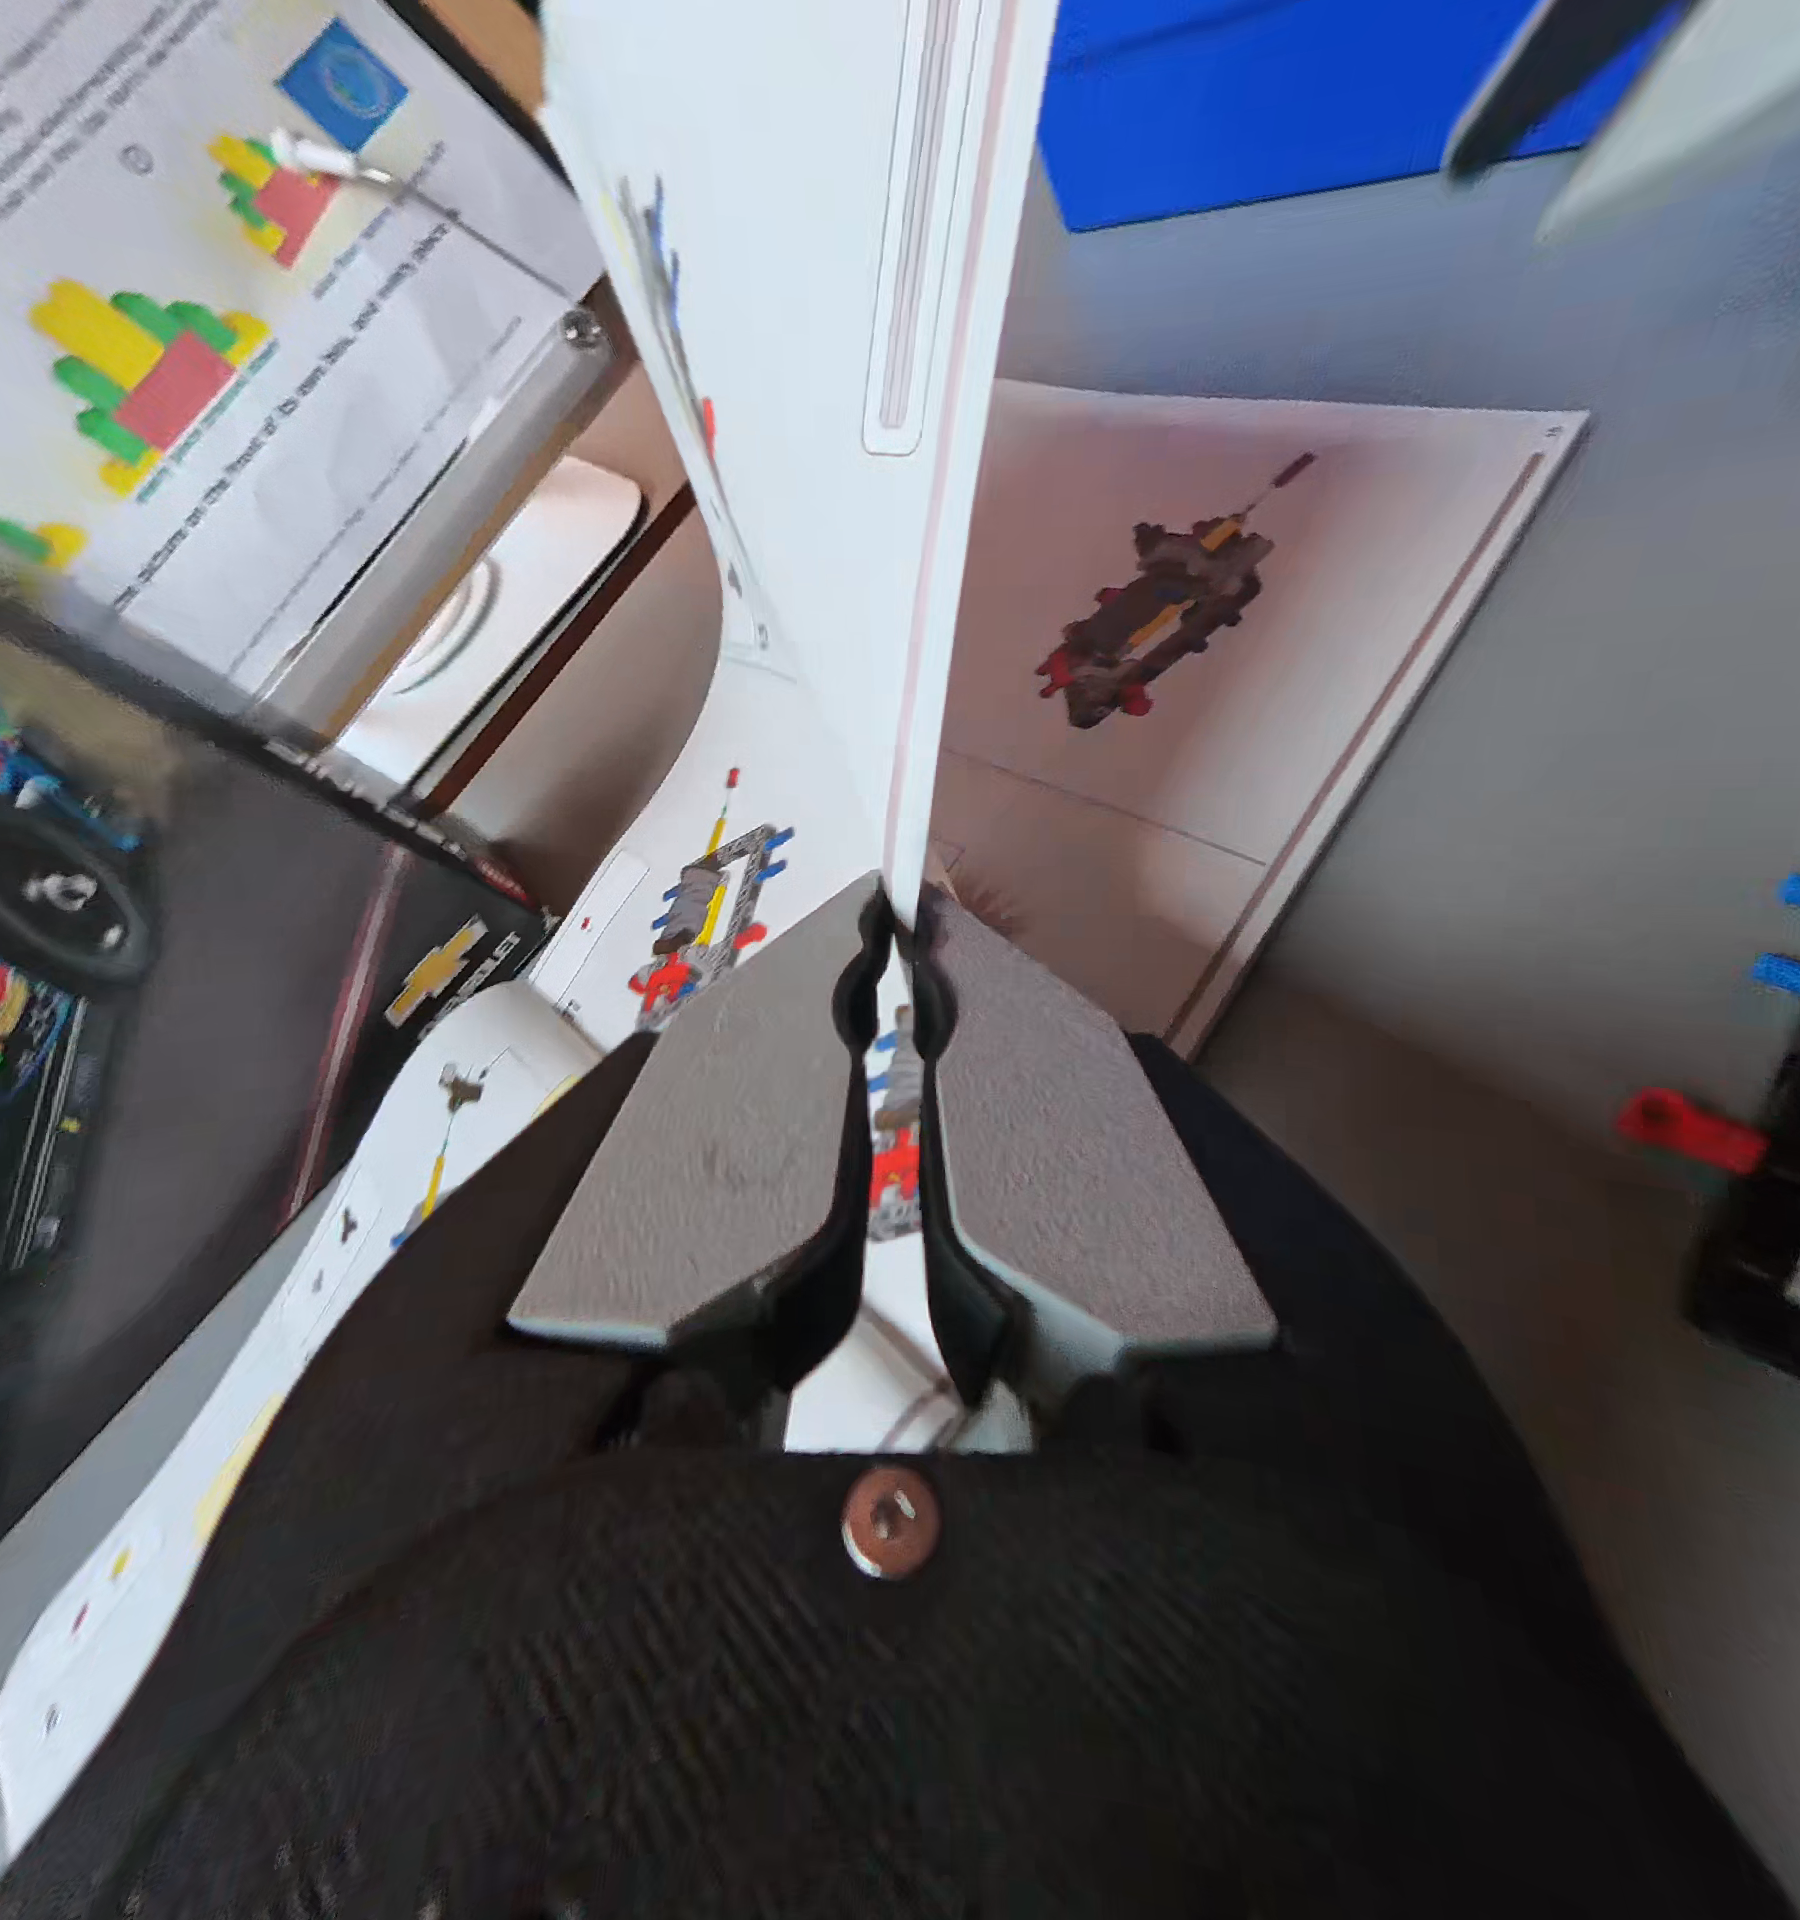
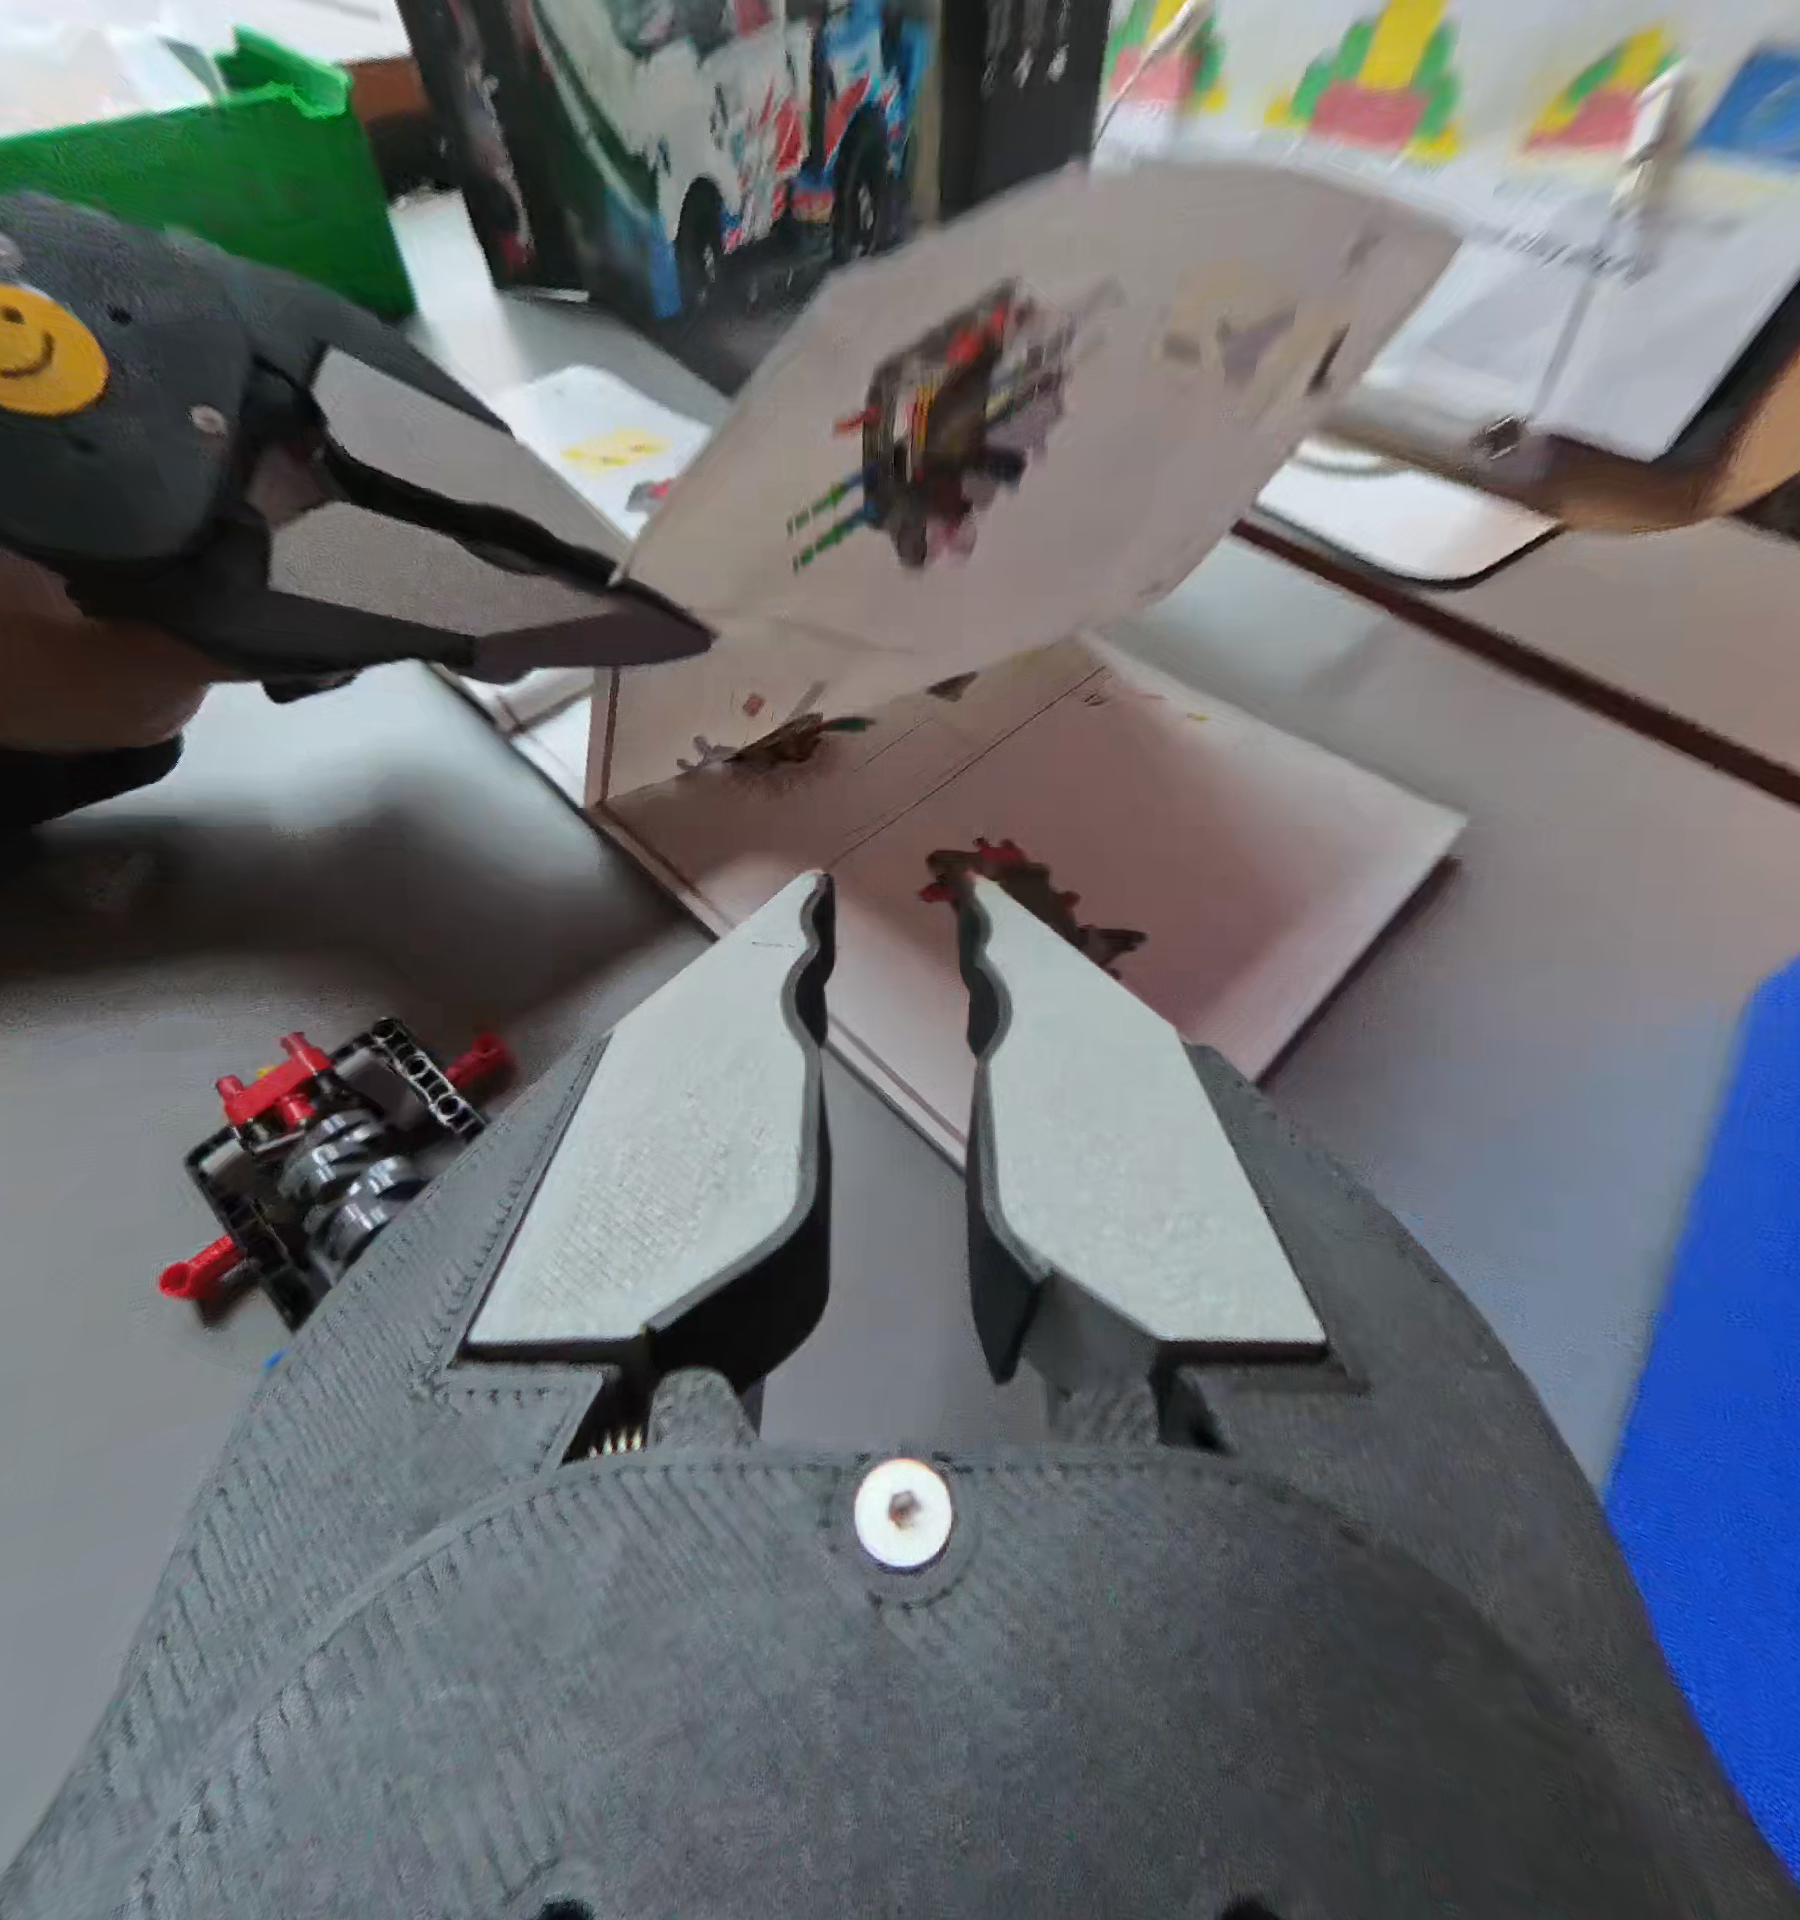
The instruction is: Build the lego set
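Observation:
My left gripper (image 1: 896,914) is shut on a page (image 1: 834,312) of the open instruction booklet (image 1: 1291,644) and holds it lifted on edge. In the right wrist view the left gripper (image 2: 688,634) pinches that curled page (image 2: 979,416) above the booklet (image 2: 1135,821). My right gripper (image 2: 891,904) is open and empty, low over the booklet's near edge. A partly built black lego frame (image 2: 335,1153) with red pins and grey parts lies on the grey table, left of my right gripper. It also shows at the right edge of the left wrist view (image 1: 1789,1122).
The black lego set box (image 2: 750,135) stands behind the booklet; it also shows in the left wrist view (image 1: 179,987). A green bin (image 2: 200,177) is at back left. A blue bin (image 2: 1748,1351) is at right. A clear stand with a printed brick sheet (image 1: 200,291) is behind. Some 12 cm of space lies between my two pairs of fingers.

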`<state>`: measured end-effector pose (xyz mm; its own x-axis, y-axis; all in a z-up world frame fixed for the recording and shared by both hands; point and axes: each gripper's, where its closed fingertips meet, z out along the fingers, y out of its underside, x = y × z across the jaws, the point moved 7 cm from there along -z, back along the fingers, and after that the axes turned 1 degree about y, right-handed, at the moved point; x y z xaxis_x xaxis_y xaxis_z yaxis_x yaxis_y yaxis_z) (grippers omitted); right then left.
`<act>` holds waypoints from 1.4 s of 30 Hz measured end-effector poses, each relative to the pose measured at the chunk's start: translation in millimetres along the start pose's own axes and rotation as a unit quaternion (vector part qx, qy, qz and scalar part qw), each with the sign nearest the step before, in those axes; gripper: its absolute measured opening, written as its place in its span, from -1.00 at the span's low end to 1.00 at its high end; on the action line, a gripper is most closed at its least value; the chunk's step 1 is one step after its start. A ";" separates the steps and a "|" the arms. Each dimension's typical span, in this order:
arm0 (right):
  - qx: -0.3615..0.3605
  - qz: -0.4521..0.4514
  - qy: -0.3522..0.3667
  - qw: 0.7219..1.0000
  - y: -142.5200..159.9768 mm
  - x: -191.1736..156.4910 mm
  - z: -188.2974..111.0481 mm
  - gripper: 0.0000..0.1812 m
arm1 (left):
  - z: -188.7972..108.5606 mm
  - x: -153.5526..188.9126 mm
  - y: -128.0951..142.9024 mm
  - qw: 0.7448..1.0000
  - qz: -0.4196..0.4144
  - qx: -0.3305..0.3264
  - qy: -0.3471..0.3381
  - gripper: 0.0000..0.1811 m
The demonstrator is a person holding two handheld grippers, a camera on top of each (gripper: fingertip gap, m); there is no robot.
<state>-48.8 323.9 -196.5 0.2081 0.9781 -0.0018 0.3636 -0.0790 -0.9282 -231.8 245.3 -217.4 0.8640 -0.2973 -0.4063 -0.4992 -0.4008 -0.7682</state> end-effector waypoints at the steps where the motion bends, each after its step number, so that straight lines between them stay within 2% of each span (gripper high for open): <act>1: -0.025 0.009 -0.019 0.999 0.5 -2.1 14.0 -0.74 | -4.8 -4.2 2.9 1.000 -0.009 -0.002 -0.009 -1.00; 4: -0.080 -0.006 -0.025 0.996 -7.1 0.9 58.3 -0.76 | -21.4 -12.9 11.2 0.999 -0.039 -0.007 -0.030 -1.00; 9: -0.081 0.009 -0.103 0.991 -48.8 -16.3 117.9 -0.69 | -57.3 -29.5 31.1 0.994 -0.076 -0.020 -0.078 -0.99; 12: -0.098 0.013 -0.139 0.985 -62.3 -34.9 146.7 -0.67 | -83.5 -42.5 49.2 0.989 -0.104 -0.026 -0.100 -0.98; 16: -0.137 -0.016 -0.145 0.980 -62.3 -58.3 179.9 -0.68 | -115.9 -52.6 77.2 0.982 -0.149 -0.026 -0.110 -0.93; 18: -0.156 -0.028 -0.144 0.977 -58.3 -66.9 193.9 -0.68 | -128.3 -57.7 90.3 0.981 -0.149 -0.019 -0.121 -0.96; 22: -0.182 -0.046 -0.148 0.971 -49.9 -81.9 216.8 -0.69 | -128.6 -70.4 108.4 0.976 -0.190 -0.036 -0.101 -0.98; 27: -0.192 -0.066 -0.144 0.968 -50.3 -91.7 231.4 -0.69 | -136.3 -68.4 118.7 0.965 -0.254 -0.017 -0.062 -1.00; 29: -0.210 -0.077 -0.176 0.959 -46.6 -100.0 234.7 -0.72 | -139.6 -68.3 128.1 0.965 -0.244 -0.062 -0.069 -1.00; 30: -0.233 -0.084 -0.196 0.949 -41.7 -105.4 236.4 -0.67 | -144.2 -68.7 131.5 0.964 -0.245 -0.079 -0.072 -1.00; 31: -0.245 -0.099 -0.199 0.944 -40.5 -108.1 237.1 -0.68 | -151.4 -68.2 132.4 0.964 -0.246 -0.076 -0.071 -0.97; 33: -0.220 -0.138 -0.156 0.953 -53.5 -101.7 234.3 -0.91 | -170.1 -68.3 132.3 0.966 -0.238 -0.057 -0.081 -0.99; 35: -0.179 -0.129 -0.137 0.966 -73.4 -91.9 227.2 -0.90 | -184.6 -70.0 132.4 0.968 -0.225 -0.052 -0.101 -1.00; 37: -0.168 -0.094 -0.139 0.971 -83.7 -80.2 220.3 -0.85 | -191.6 -70.2 131.0 0.967 -0.229 -0.055 -0.096 -0.95; 40: -0.219 -0.075 -0.128 0.964 -64.9 -68.0 221.0 -0.93 | -193.9 -71.9 130.0 0.968 -0.226 -0.047 -0.099 -0.89; 41: -0.239 -0.082 -0.136 0.958 -53.0 -70.1 223.3 -1.00 | -191.6 -72.0 130.2 0.969 -0.223 -0.043 -0.101 -0.89; 42: -0.241 -0.091 -0.142 0.956 -44.0 -74.4 226.3 -0.98 | -186.6 -70.8 128.6 0.970 -0.222 -0.041 -0.094 -0.89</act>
<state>-285.8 298.2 -239.8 -0.1288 0.9915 -0.0205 0.7607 0.0855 -0.6435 -369.4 53.2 -195.1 0.9877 0.0805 -0.1340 -0.0727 -0.5228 -0.8493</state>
